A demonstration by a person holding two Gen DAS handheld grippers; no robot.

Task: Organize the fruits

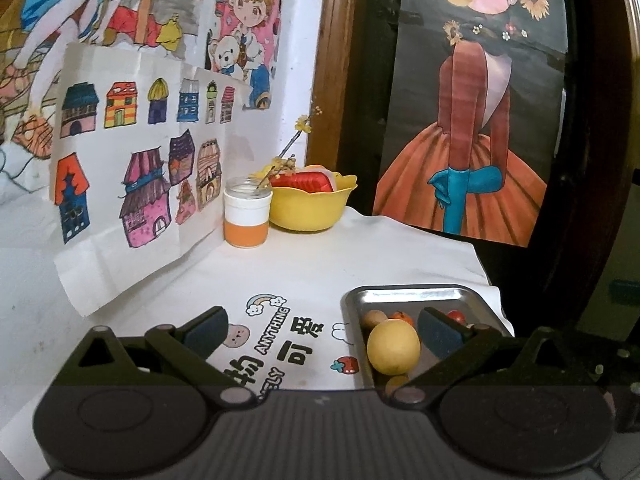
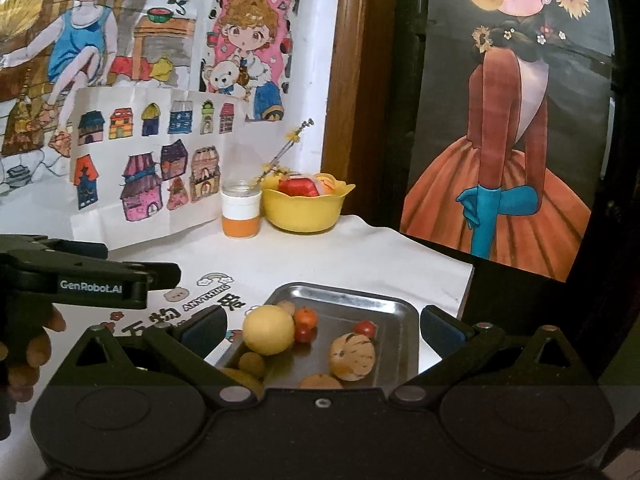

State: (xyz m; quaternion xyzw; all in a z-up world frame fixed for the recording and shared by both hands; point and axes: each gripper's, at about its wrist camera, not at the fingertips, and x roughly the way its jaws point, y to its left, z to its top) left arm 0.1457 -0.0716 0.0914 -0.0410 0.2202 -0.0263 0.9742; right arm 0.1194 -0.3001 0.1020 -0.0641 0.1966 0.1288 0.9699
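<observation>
A steel tray (image 2: 360, 304) (image 1: 400, 294) lies near the front right of the white tablecloth and holds several fruits: a large yellow one (image 2: 269, 330) (image 1: 393, 346), a striped pale melon (image 2: 352, 356), small oranges (image 2: 306, 317) and a red tomato (image 2: 365, 328). My right gripper (image 2: 322, 330) hovers over the tray, open, nothing between its pads. My left gripper (image 1: 322, 334) is open too, its right pad (image 1: 438, 336) above the tray's fruits. At the back stands a yellow bowl (image 2: 302, 208) (image 1: 308, 204) with red and orange items inside.
An orange-and-white jar (image 2: 240, 210) (image 1: 247, 216) with a flower sprig stands left of the bowl. Drawings lean on the wall behind. The table ends just right of the tray. The left gripper's body (image 2: 92, 276) and a hand (image 2: 32, 344) show at the right wrist view's left edge.
</observation>
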